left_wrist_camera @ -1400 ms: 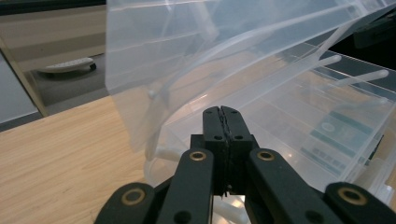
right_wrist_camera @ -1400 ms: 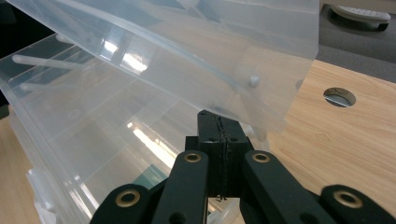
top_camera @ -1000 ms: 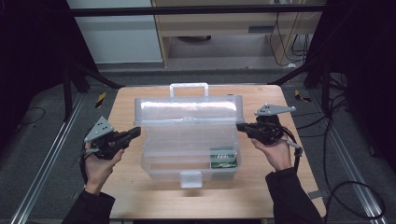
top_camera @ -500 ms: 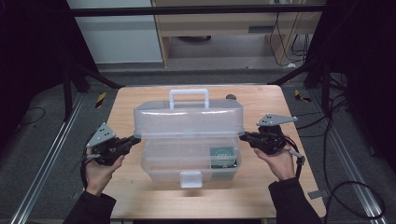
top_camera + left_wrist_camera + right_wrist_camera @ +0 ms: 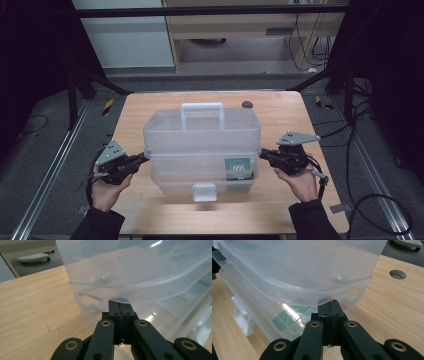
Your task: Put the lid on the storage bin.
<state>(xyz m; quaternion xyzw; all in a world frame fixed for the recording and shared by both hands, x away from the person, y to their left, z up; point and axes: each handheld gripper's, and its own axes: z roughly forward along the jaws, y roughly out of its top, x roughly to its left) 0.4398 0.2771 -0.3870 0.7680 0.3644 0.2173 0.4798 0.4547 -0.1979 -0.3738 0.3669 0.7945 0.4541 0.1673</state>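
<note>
the light wooden counter (image 5: 300,120) is carrying the clear plastic lidded storage box (image 5: 200,150), sitting between both jaws. the left gripper (image 5: 142,159) and right gripper (image 5: 262,154) are pressing closed, empty jaws under its lid rim.

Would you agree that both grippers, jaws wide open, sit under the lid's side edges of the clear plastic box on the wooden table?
Not quite: the jaws are shut, not open. The left gripper and right gripper each show their pads pressed together in their own views, tips under the lid of the clear box on the table.
</note>
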